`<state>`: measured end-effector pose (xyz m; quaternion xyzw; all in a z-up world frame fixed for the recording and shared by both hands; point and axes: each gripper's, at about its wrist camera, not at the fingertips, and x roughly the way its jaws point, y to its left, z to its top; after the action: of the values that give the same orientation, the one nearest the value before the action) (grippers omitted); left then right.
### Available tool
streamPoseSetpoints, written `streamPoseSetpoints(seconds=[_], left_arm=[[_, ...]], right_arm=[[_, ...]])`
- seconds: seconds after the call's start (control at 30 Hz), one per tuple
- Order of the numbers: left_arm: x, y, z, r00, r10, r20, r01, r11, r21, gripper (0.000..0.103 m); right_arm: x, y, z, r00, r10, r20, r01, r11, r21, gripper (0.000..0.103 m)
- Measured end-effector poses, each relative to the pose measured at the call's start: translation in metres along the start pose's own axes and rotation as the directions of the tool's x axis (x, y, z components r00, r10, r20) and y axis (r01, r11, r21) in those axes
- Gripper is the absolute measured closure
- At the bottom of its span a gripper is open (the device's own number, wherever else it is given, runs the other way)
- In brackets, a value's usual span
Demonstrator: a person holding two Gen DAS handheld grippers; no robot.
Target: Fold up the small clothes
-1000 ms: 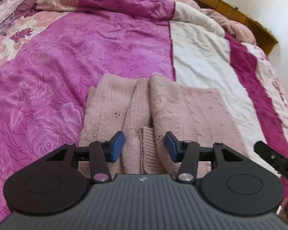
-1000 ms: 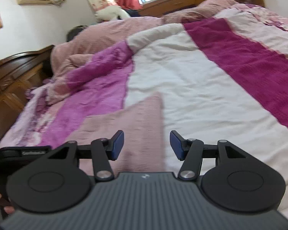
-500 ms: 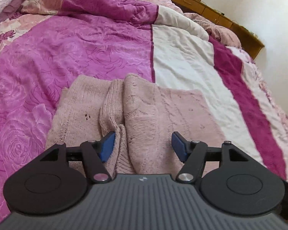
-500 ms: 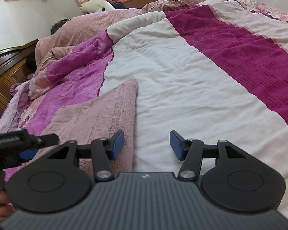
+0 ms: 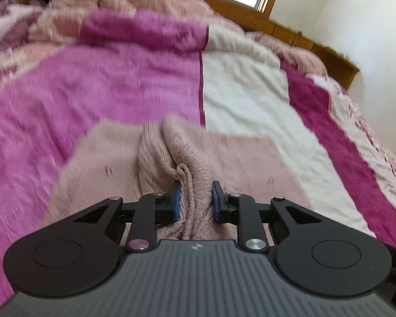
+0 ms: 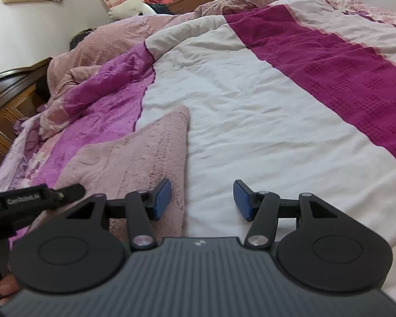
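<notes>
A pale pink knitted sweater point(image 5: 237, 163) lies partly folded on the bed, sleeves laid in along its middle. My left gripper point(image 5: 195, 200) is shut on a bunched ridge of the sweater's near edge, with cloth filling the gap between its blue pads. The view is blurred. In the right wrist view the sweater point(image 6: 134, 163) lies at the left. My right gripper point(image 6: 202, 200) is open and empty, low over the sweater's right edge and the white quilt. Its left pad point(image 6: 162, 198) is over the sweater.
The bed is covered by a quilt in magenta point(image 5: 92, 84), white point(image 6: 264, 121) and dark pink point(image 6: 343, 66) bands. A rumpled pink blanket point(image 6: 124, 39) lies at the far end. A wooden headboard point(image 6: 10, 95) stands at the left. The left gripper's body point(image 6: 26, 200) shows at the right view's left edge.
My left gripper has dropped onto the sweater's near edge and shut on a fold of it. My right gripper has stayed open and shifted slightly.
</notes>
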<state>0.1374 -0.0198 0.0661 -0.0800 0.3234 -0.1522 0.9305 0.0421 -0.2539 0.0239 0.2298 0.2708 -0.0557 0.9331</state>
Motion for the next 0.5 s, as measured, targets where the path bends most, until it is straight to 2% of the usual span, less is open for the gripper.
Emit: streamPoseSetpoints(seconds=[0.1, 0.17, 0.27, 0.37, 0.43, 0.5], left_arm=[[-0.027, -0.002, 0.015, 0.995, 0.023, 0.093, -0.027, 0.999, 0.040, 0.080], [-0.039, 0.005, 0.025, 0.992, 0.036, 0.117, -0.042, 0.998, 0.051, 0.080], [-0.042, 0.026, 0.028, 0.991, 0.100, 0.090, -0.104, 0.994, 0.042, 0.080], [-0.031, 0.051, 0.019, 0.983, 0.179, 0.039, -0.181, 0.982, 0.057, 0.079], [-0.022, 0.071, 0.011, 0.983, 0.181, -0.036, -0.179, 0.982, 0.055, 0.078], [-0.024, 0.083, 0.008, 0.989, 0.143, -0.043, -0.143, 0.990, 0.009, 0.073]], right_arm=[[-0.008, 0.021, 0.004, 0.992, 0.129, -0.002, -0.129, 0.989, -0.068, 0.047], [-0.012, 0.045, 0.002, 0.979, 0.202, -0.021, -0.203, 0.968, -0.145, 0.047], [-0.011, 0.075, -0.010, 0.978, 0.208, -0.034, -0.209, 0.942, -0.261, 0.047], [-0.003, 0.088, -0.023, 0.965, 0.240, -0.102, -0.259, 0.927, -0.272, 0.047], [-0.004, 0.094, -0.028, 0.969, 0.229, -0.095, -0.248, 0.915, -0.318, 0.047], [-0.005, 0.096, -0.027, 0.970, 0.222, -0.096, -0.242, 0.910, -0.337, 0.047]])
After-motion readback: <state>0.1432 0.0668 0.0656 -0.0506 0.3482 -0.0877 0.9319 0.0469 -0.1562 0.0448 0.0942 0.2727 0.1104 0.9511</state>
